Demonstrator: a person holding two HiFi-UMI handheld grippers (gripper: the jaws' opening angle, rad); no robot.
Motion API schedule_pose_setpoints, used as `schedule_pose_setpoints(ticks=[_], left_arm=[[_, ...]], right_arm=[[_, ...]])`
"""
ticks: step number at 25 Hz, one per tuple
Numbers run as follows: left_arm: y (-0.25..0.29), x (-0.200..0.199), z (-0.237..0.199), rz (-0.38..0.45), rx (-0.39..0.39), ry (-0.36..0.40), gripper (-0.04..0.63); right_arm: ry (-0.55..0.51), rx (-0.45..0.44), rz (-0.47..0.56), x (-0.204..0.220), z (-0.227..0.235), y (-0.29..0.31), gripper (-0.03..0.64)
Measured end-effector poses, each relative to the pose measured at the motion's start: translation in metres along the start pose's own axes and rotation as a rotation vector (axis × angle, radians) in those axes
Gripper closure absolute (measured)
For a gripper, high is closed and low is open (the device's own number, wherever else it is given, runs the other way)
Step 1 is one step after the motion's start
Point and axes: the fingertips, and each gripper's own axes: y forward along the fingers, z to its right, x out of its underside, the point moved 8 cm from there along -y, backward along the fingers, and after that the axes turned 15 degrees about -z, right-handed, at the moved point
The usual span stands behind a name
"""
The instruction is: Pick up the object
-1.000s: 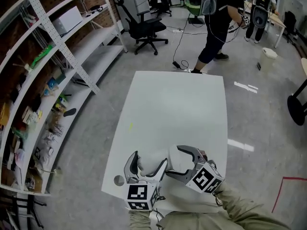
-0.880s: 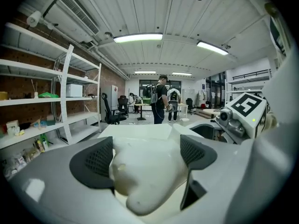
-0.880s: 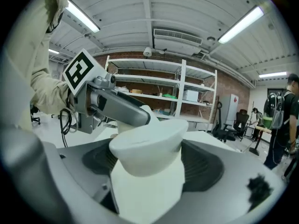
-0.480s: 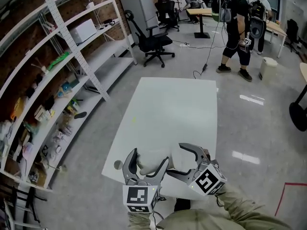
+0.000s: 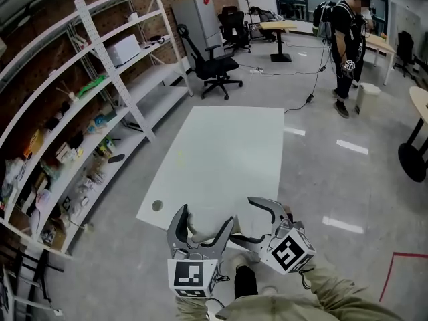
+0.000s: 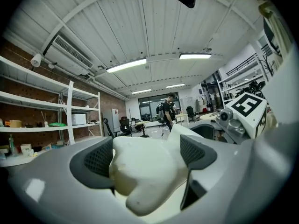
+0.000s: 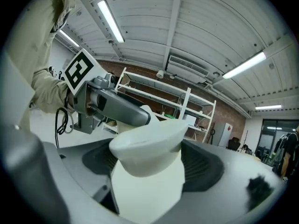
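Both are on it rn. The left gripper (image 5: 204, 221) is clamped on the left end of the white lumpy object (image 6: 149, 176). In the left gripper view it fills the gap btw the two dark pads (image 6: 99, 161) and touches both. The right gripper (image 5: 249, 221) pinches the right end. Its own view shows a flared cap-like bit wedged btw its jaws, w/ the left gripper just behind.

So the object sits right between the two. Long axis runs left-right afaict, one gripper per end, tips nearly meeting mid-way. Neither hand is nearer, both have a hold.

Where it is: over the near edge of the white table (image 5: 227, 139), close in to the person. Both gripper views tilt up at the ceiling, so no look at the tabletop underneath. From the head view I'd guess it's off the surface, but white on white, hard to say.

Imo the pick is basically done. What matters next is both ends level, so it doesn't twist out.
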Motion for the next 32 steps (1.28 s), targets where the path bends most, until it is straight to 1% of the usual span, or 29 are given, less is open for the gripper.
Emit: schedule_pose_setpoints(ticks=[5, 9, 17, 24, 29, 32], left_arm=[[-0.034, -0.005, 0.031, 0.025, -0.001, 0.014, 0.137], [-0.053, -0.01, 0.043, 0.049, -0.002, 0.029, 0.137], [-0.071, -0.013, 0.051, 0.068, 0.011, 0.039, 0.137], [-0.088, -0.013, 0.04, 0.067, 0.022, 0.034, 0.137], [-0.094, -0.013, 0.04, 0.075, 0.038, 0.025, 0.137], [-0.094, -0.015, 0.041, 0.082, 0.042, 0.033, 0.137]], right_arm=[[-0.01, 0.024, 0.017, -0.002, -0.022, -0.04, 0.193], [-0.021, 0.054, 0.032, -0.007, -0.034, -0.061, 0.193], [-0.029, 0.083, 0.026, -0.016, -0.048, -0.078, 0.193], [-0.03, 0.095, 0.021, -0.032, -0.062, -0.077, 0.193], [-0.028, 0.106, 0.031, -0.035, -0.068, -0.082, 0.193], [-0.027, 0.113, 0.033, -0.035, -0.067, -0.084, 0.193]])
